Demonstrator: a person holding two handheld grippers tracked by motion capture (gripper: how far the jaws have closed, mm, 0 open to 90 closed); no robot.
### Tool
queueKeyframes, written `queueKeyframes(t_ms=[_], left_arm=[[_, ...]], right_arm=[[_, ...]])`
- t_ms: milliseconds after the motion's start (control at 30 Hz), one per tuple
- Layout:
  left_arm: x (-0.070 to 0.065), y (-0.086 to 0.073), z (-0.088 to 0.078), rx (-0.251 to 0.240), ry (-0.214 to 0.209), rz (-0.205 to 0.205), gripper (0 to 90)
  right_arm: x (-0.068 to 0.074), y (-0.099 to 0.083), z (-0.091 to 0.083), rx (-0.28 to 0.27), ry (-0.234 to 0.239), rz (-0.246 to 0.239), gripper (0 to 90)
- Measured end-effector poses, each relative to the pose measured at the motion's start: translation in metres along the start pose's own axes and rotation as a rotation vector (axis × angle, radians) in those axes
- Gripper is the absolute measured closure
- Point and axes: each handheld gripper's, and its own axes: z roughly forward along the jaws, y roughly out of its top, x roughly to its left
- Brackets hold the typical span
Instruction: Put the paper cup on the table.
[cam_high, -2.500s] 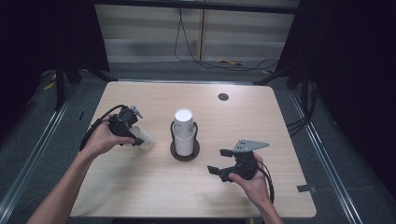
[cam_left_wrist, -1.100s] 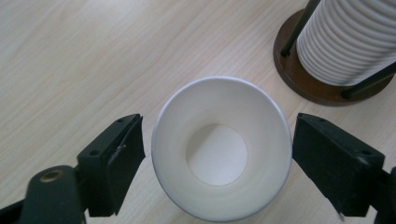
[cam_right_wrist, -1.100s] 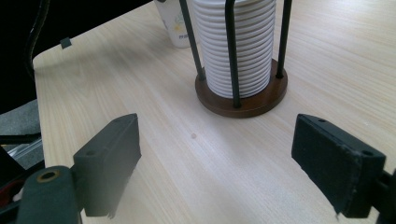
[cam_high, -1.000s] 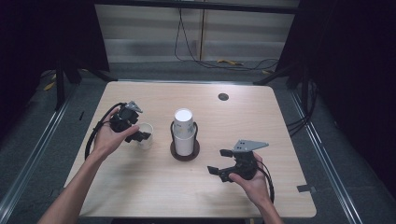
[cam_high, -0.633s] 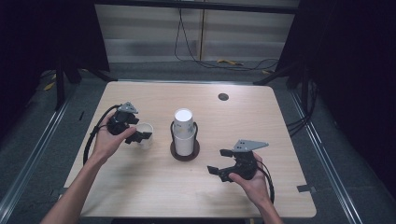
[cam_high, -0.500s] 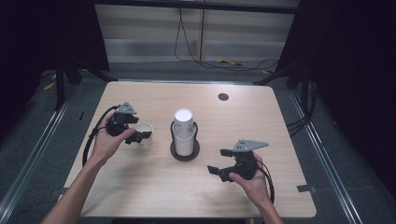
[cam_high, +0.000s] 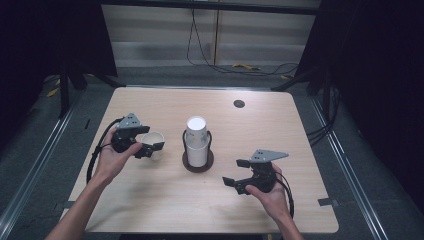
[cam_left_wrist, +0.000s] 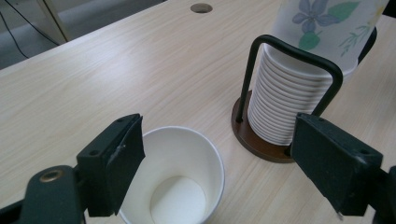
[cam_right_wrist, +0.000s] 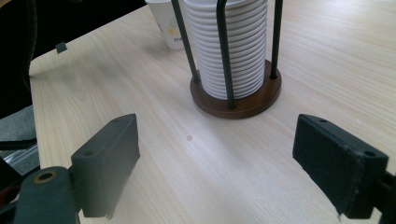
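Single white paper cup (cam_left_wrist: 173, 179) upright beside tall stacked cups in black-wire, brown-based holder (cam_high: 198, 144), between spread jaws of left gripper (cam_high: 148, 147), apparently just released. Right gripper (cam_high: 234, 178) likewise spread wide, empty, aimed at holder, probably waiting.

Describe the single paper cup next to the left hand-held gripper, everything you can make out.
The paper cup is white, plain inside and empty, with a rolled rim; a small printed motif shows on its outside in the right gripper view. It stands upright, mouth up, on the wooden table, to the left of the cup holder and apart from it. The left hand-held gripper has its jaws spread wide on either side of the cup; one jaw is close to the rim, but I cannot tell whether it touches.
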Motion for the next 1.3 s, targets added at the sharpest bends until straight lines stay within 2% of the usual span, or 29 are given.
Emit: queueKeyframes(t_ms=[67, 200, 333, 433, 533, 667, 733, 800, 867, 967, 1067, 1133, 1300], left_arm=[[-0.002, -0.002, -0.002, 0.001, -0.005, 0.012, 17.1], [-0.008, -0.008, -0.004, -0.011, -0.035, 0.004, 17.1], [-0.017, -0.011, -0.007, -0.019, -0.033, -0.002, 17.1], [-0.023, -0.013, -0.009, -0.030, -0.038, 0.017, 17.1], [-0.028, -0.015, -0.012, -0.054, -0.054, 0.002, 17.1], [-0.034, -0.020, -0.011, -0.063, -0.080, -0.009, 17.1], [-0.038, -0.024, -0.009, -0.051, -0.097, -0.016, 17.1], [-0.042, -0.028, -0.007, -0.051, -0.099, -0.015, 17.1], [-0.045, -0.032, -0.007, -0.059, -0.108, -0.031, 17.1], [-0.047, -0.036, -0.007, -0.046, -0.109, -0.020, 17.1], [-0.051, -0.038, -0.008, -0.053, -0.114, -0.039, 17.1], [-0.052, -0.040, -0.008, -0.048, -0.119, -0.026, 17.0], [-0.056, -0.049, -0.007, -0.062, -0.127, -0.057, 17.1]], right_arm=[[0.000, 0.000, 0.000, -0.003, -0.003, 0.000, 14.3], [-0.001, 0.000, -0.001, -0.009, -0.017, 0.003, 14.5], [-0.001, -0.001, -0.001, -0.009, -0.027, 0.001, 14.5], [-0.001, -0.001, -0.001, -0.010, -0.030, 0.001, 14.5], [-0.001, -0.001, -0.001, -0.012, -0.032, 0.008, 14.4], [-0.002, -0.003, 0.001, -0.013, -0.037, 0.006, 14.3], [-0.002, -0.003, 0.002, -0.009, -0.044, 0.012, 14.3], [-0.002, -0.003, 0.001, -0.011, -0.049, 0.010, 14.3], [-0.002, -0.003, 0.000, -0.018, -0.056, 0.011, 14.3], [-0.002, -0.004, -0.002, -0.020, -0.062, 0.015, 14.2], [-0.002, -0.004, -0.002, -0.020, -0.064, 0.016, 14.2], [-0.002, -0.004, -0.001, -0.020, -0.064, 0.015, 14.2], [-0.001, -0.004, -0.001, -0.020, -0.064, 0.013, 14.2]])
